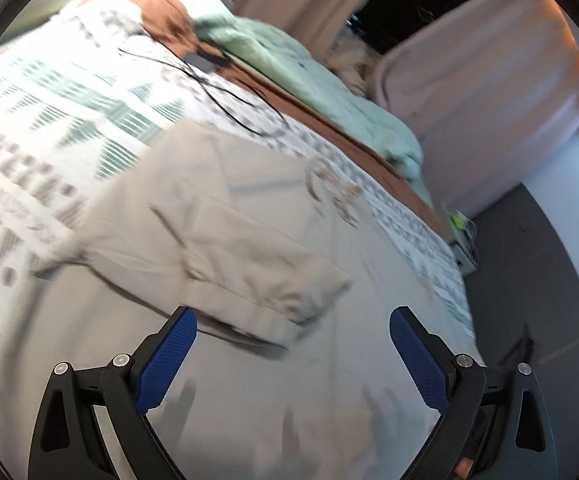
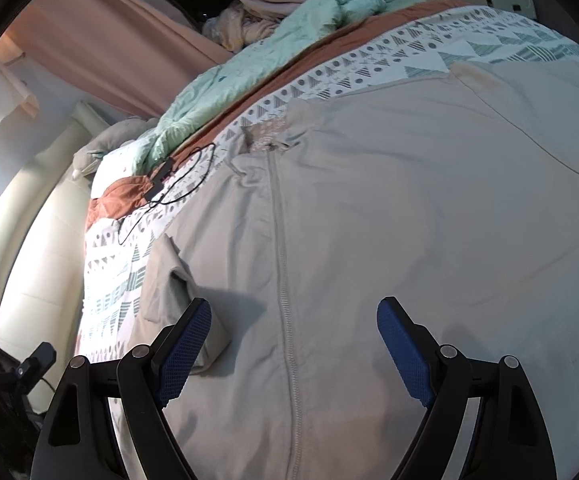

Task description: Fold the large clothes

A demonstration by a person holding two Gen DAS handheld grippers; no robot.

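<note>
My left gripper (image 1: 292, 334) hangs with jaws wide apart over the beige jacket (image 1: 249, 216), gripping nothing; its view is blurred, but I see a sleeve (image 1: 225, 264) folded across the body, the cuff just ahead of the jaws. My right gripper (image 2: 294, 326) is equally spread and empty. Only its view shows me the zip (image 2: 285, 280) running down the jacket, spread on the patterned bed (image 2: 121, 280). Both views show a black cable (image 2: 185, 184) and green quilt (image 2: 225, 80).

bed (image 2: 469, 36) covered in patterned sheet | mint quilt (image 2: 249, 64) bunched along far edge | black cable (image 2: 187, 184) left coiled on sheet | pink curtain (image 1: 489, 92) seen behind
</note>
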